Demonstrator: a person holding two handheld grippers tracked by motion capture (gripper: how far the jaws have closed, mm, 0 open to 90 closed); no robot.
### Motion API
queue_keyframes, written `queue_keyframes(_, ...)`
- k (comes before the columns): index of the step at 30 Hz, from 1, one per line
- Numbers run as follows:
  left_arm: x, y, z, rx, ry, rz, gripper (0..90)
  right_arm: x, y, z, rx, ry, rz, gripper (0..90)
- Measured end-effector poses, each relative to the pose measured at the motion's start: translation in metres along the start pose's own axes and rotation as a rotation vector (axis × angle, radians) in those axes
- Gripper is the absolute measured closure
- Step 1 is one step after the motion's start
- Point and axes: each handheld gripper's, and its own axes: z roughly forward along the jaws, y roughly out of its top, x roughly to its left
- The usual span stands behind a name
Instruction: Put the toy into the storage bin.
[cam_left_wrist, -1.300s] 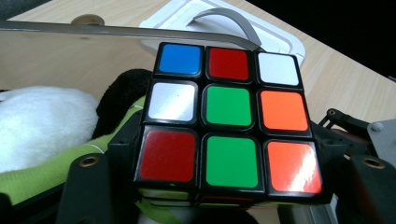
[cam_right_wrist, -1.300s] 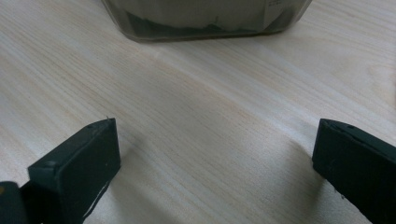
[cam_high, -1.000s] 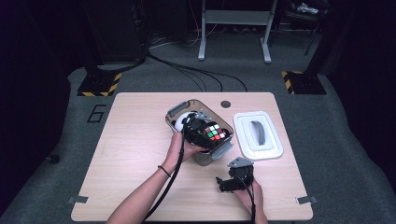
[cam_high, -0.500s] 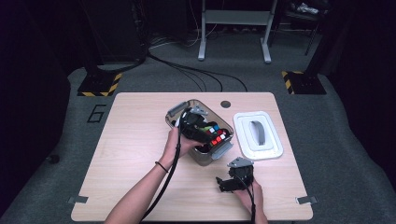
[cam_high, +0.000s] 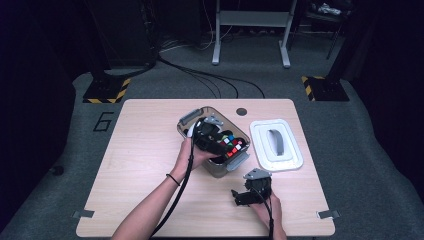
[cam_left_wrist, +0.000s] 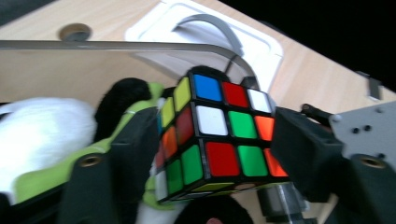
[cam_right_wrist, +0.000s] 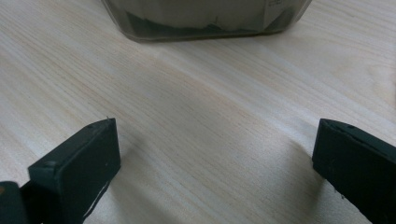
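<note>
The left tool (cam_left_wrist: 212, 154), its jaws having just closed then eased slightly apart, grasps the puzzle cube (cam_left_wrist: 217, 135), now lowered inside the clear bin (cam_high: 216, 145) on the counter (cam_high: 140, 150). Release looks next. The right tool (cam_right_wrist: 215, 168) rests released.

Left hand-held gripper (cam_high: 216, 142): black body, grey three-cornered plate on top with small dark screws, visible in the left gripper view. Two blocky matt-black jaws, each with a brass-coloured insert near its base. Black cable (cam_high: 181, 180) trails along the bare forearm. Thin dark band (cam_high: 173, 178) on the left wrist. Right hand-held gripper (cam_high: 240, 196): same black build, same grey plate, own black cable. No sleeves visible.
</note>
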Motion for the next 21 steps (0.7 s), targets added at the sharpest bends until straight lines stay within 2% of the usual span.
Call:
queue_keyframes(3,0.002,-0.002,-0.011,-0.026,0.021,-0.015,20.7,0.000,0.000,-0.001,0.005,0.000,0.002,0.1)
queue_keyframes(4,0.004,-0.005,-0.019,-0.038,0.047,-0.015,16.6,-0.003,-0.001,0.000,-0.001,-0.001,-0.024,0.1)
queue_keyframes(6,0.006,-0.007,-0.024,-0.042,0.055,-0.017,15.1,-0.003,0.000,0.000,-0.003,-0.001,-0.021,0.2)
queue_keyframes(7,0.011,-0.015,-0.035,-0.059,0.086,-0.027,14.8,-0.002,0.000,0.000,-0.003,-0.002,-0.015,0.2)
queue_keyframes(8,0.011,-0.015,-0.035,-0.059,0.086,-0.027,14.0,-0.002,0.000,0.000,-0.003,-0.002,-0.015,0.2)
queue_keyframes(10,0.016,-0.023,-0.045,-0.067,0.108,-0.043,13.4,-0.003,-0.001,0.000,-0.006,0.001,-0.021,0.5)
queue_keyframes(11,0.023,-0.034,-0.055,-0.062,0.140,-0.049,11.2,-0.004,-0.001,-0.001,-0.004,0.007,-0.018,0.8)
queue_keyframes(12,0.023,-0.034,-0.055,-0.062,0.140,-0.049,10.4,-0.004,-0.001,-0.001,-0.004,0.007,-0.018,0.8)
queue_keyframes(13,0.029,-0.046,-0.065,-0.062,0.176,-0.060,9.6,-0.004,-0.001,-0.002,-0.002,0.010,-0.015,0.3)
queue_keyframes(14,0.029,-0.046,-0.065,-0.062,0.176,-0.060,9.1,-0.004,-0.001,-0.002,-0.002,0.010,-0.015,0.3)
queue_keyframes(15,0.032,-0.054,-0.070,-0.060,0.196,-0.063,9.1,-0.004,-0.001,-0.002,-0.001,0.020,-0.002,0.3)
queue_keyframes(17,0.040,-0.069,-0.078,-0.054,0.228,-0.091,6.7,-0.005,-0.001,-0.003,-0.004,0.018,0.001,0.0)
queue_keyframes(18,0.043,-0.076,-0.081,-0.047,0.241,-0.101,5.4,-0.007,-0.001,-0.004,0.002,0.000,-0.019,0.0)
queue_keyframes(19,0.048,-0.087,-0.086,-0.048,0.269,-0.118,4.1,-0.006,-0.002,-0.004,0.004,-0.016,0.001,0.0)
queue_keyframes(20,0.050,-0.095,-0.088,-0.049,0.286,-0.129,2.9,-0.010,-0.004,-0.006,0.001,-0.015,0.005,0.0)
queue_keyframes(21,0.054,-0.108,-0.091,-0.039,0.322,-0.140,1.6,-0.012,-0.005,-0.008,-0.001,-0.011,0.005,0.0)
